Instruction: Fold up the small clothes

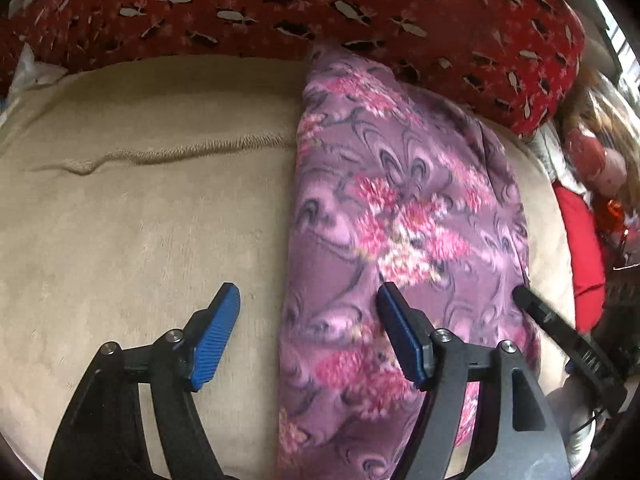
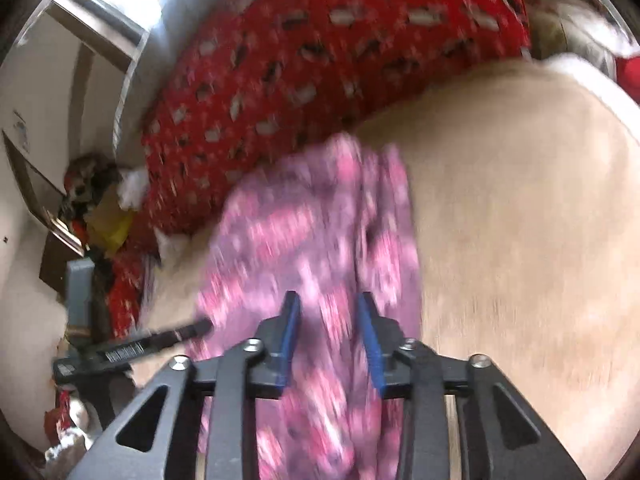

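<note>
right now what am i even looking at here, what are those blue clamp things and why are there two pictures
Those are two hand-held grippers a person carries, one per hand; no robot arm is involved. Each picture comes from a camera mounted on one gripper, looking along its two blue-padded fingers. The left gripper is open and holds nothing, one finger over the beige plush blanket, the other over the purple fleece garment with pink flowers. The right gripper hovers over the same garment with a gap between its fingers; that view is blurred. Behind lies a red patterned cushion. Nothing looks clamped.
</note>
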Tool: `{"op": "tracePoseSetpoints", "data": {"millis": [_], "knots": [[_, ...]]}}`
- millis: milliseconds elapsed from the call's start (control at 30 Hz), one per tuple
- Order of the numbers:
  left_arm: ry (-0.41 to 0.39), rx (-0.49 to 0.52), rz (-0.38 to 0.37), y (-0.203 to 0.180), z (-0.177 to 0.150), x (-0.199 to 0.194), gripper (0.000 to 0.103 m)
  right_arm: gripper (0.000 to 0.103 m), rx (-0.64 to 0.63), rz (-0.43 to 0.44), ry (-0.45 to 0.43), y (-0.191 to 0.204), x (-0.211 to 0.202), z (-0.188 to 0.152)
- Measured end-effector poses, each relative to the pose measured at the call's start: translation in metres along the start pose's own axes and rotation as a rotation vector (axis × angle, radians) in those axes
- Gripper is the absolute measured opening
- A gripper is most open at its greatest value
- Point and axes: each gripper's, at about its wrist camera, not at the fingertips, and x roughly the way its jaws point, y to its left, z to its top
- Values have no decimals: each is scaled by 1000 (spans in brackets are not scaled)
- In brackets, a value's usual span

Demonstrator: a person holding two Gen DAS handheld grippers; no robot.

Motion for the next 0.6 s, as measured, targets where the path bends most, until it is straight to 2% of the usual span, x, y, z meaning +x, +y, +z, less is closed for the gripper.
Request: {"op": "tracePoseSetpoints", "data": {"millis": [33,67,133,200,300,400,500,567,600], "knots": [[-2,3,3,0,-2,-3,71,23,-23,-10,11,3,-1,-6],[-6,7,5,0,-3,-6,71,8,-45,0,6,7,-3,-8],[-11,12,8,-2,-4,-8,71,8,-84,30,-60,16,-23,-9],[-10,12,12,-2,-5,-12,71,7,-93,14,-101,15,-32,-7],[10,6,12,-2,-6,-15,71,7,-65,-80,3,-3,-13,-14],[0,14,17,2,-12,-25,71,13,-68,-69,-41,9,-33,-17],[27,-16,-2,12,-25,-25,71,14,-105,-38,-102,21,-59,-26],[77,-37,-13,17,-37,-11,72,15,-134,-50,-93,24,-58,-37],[99,-40,-10,17,-41,-5,72,14,-143,-79,-42,21,-49,-44]]}}
